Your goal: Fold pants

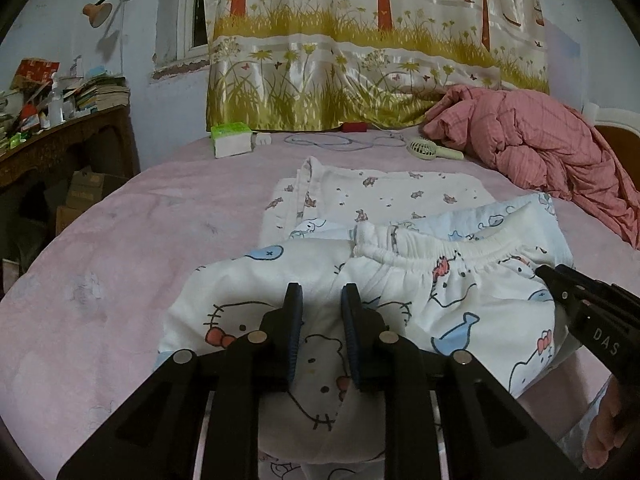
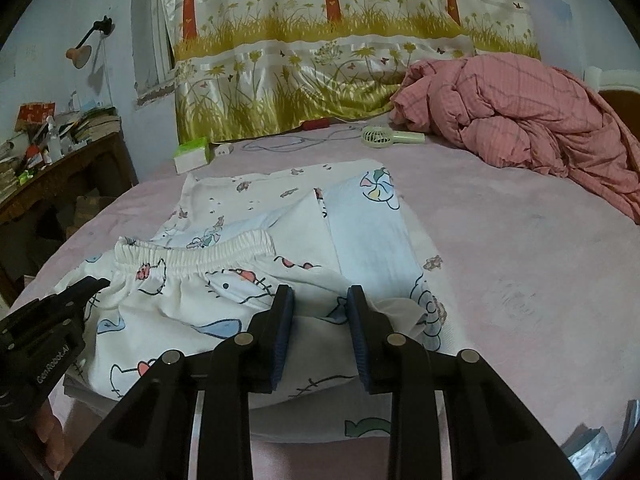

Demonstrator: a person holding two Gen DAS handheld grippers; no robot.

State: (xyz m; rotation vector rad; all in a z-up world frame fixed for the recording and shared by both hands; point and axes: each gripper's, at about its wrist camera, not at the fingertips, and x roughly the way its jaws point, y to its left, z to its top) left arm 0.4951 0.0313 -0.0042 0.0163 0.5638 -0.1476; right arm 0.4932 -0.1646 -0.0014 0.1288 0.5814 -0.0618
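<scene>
step in hand, as i read it: the grasp that starts a fold. both claws sit at the near end of the pants [image 1: 400, 292], which lie on the pink bed [image 1: 120, 240] on top of other light printed garments [image 1: 380, 192].

left claw [image 1: 320, 332]: jaws narrow, cloth bunched up between the blue pads [image 1: 294, 336] and pressed by them. holding the pants near their left edge.

right claw [image 2: 320, 328]: jaws a little wider, also closed on a raised ridge of the same fabric, toward the right edge. in the left wrist view its black body enters from the right, beside the waistband [image 1: 432, 256].

next move, judged: lift both corners together, keep them level, and carry the near end over toward the far side, or across, so the halves meet. needs equal tension; the fabric looks soft and slack and would likely sag between the two grips. risk: dragging the garment underneath along.

pants, appearance: white cotton-like cloth, cartoon cat faces with red bows, blue whale shapes. elastic waistband gathered and ruffled, running across the middle. surface wrinkled, not yet flat.

far right: a pink quilt [image 2: 520, 116] heaped, well apart.
</scene>
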